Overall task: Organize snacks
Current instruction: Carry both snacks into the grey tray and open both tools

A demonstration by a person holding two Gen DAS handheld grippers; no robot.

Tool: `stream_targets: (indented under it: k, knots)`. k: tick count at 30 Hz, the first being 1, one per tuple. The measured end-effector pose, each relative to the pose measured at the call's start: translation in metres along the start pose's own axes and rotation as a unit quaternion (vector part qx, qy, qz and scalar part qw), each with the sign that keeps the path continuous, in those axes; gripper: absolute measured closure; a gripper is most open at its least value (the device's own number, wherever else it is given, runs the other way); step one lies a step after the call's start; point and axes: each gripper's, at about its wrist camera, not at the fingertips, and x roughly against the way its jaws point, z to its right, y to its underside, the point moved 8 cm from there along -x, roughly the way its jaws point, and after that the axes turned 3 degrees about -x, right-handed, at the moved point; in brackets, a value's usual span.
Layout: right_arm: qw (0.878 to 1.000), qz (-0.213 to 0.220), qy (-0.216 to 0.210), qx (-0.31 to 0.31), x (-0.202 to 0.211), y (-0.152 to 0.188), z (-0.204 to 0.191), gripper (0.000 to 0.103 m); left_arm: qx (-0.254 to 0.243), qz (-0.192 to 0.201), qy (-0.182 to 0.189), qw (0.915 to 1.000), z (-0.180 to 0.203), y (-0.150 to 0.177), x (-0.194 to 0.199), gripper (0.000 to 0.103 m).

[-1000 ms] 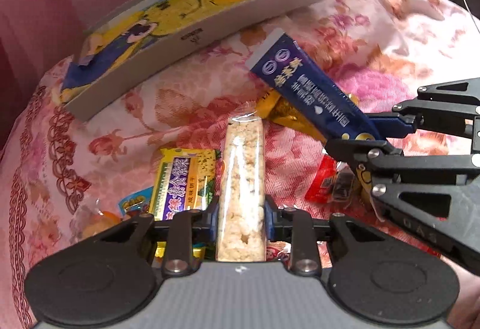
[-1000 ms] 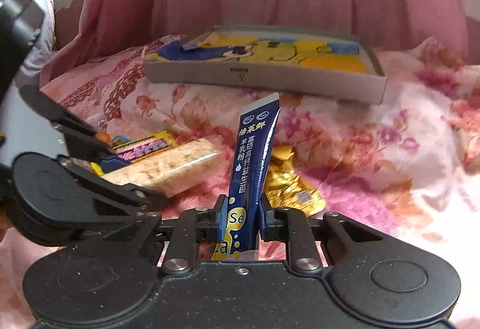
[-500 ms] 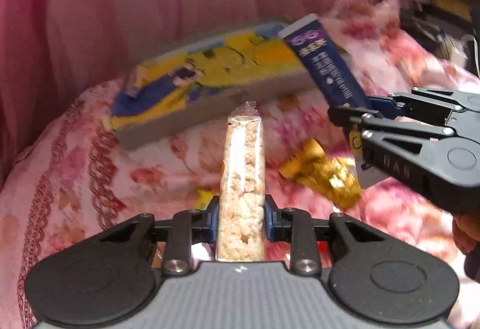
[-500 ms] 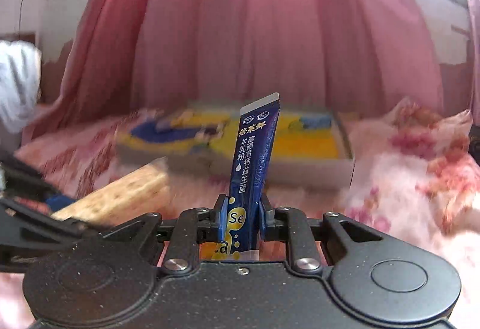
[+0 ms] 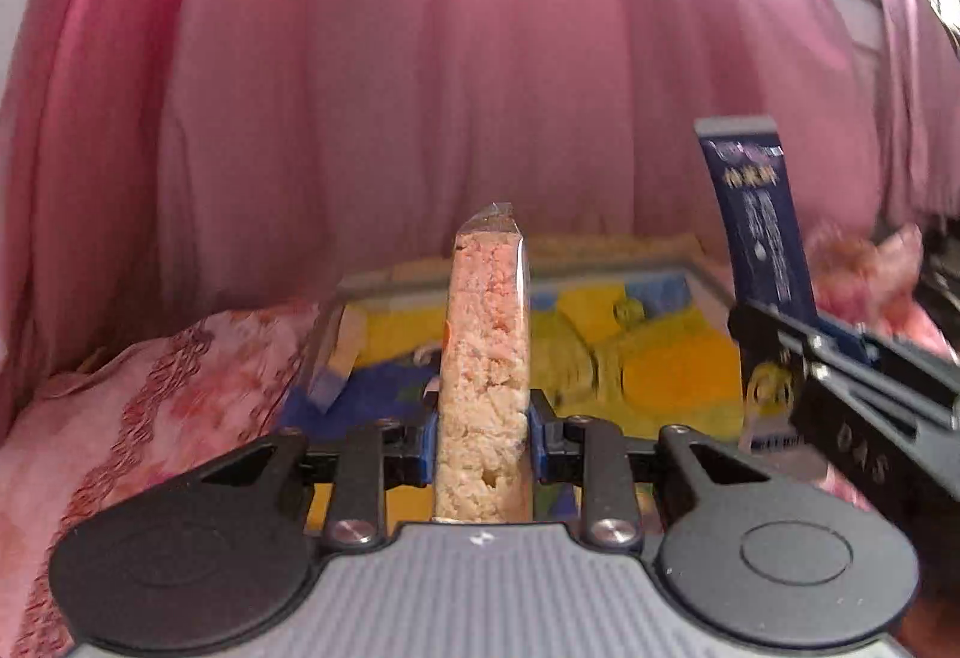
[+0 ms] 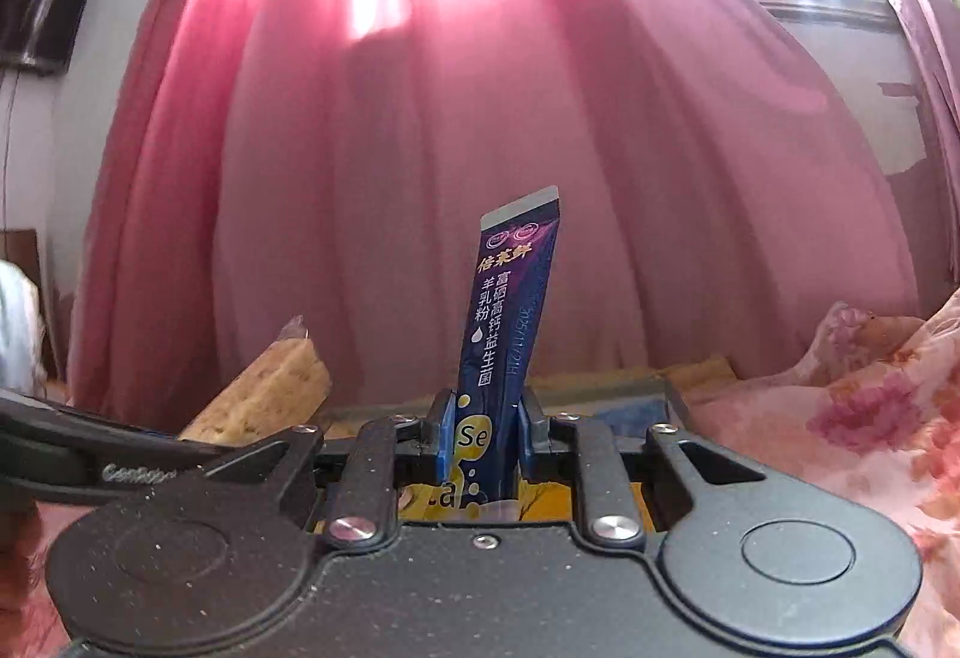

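A pink curtain (image 5: pixel 420 87) fills the background of both views, lit from a bright window at the upper right. Below it lies a bedspread (image 5: pixel 150 376) in pink with a floral print, rumpled on the left and again on the right (image 6: pixel 870 406). On the bedspread, just in front of the curtain, sits a shallow grey box (image 5: pixel 678 358) whose inside is printed in yellow and blue cartoon colours. A dark screen (image 6: pixel 36 21) hangs on the wall at the far left of the right wrist view.

The left gripper (image 5: pixel 483 436) is clamped on a clear-wrapped rice bar (image 5: pixel 486 352), held upright over the near edge of the box. The right gripper (image 6: pixel 480 436) pinches a dark blue sachet (image 6: pixel 510 310) near its lower end, the sachet standing almost upright and leaning slightly right, also over the box. From the left wrist view the sachet (image 5: pixel 759 238) shows at the right, blurred.

The sachet carries Chinese writing, including 羊乳粉 and 益生菌, with "Se" on a yellow spot. The left gripper's arm bears a partly legible word beginning "Gen"; the right gripper's arm reads "DAS".
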Motion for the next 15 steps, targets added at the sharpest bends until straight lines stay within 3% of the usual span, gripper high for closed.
stream_targets:
  k: [7,15]
  knots:
    - [0.999,0.003,0.044,-0.032,-0.035,0.002,0.037,0.082,0.017,0.007,-0.012,0.9998,0.004,-0.018,-0.051,0.072]
    - [0.993,-0.072,0.059,-0.068,-0.064,0.026,0.063,0.081,0.017,-0.070,0.010,0.9973,0.018,0.006,-0.099,0.072]
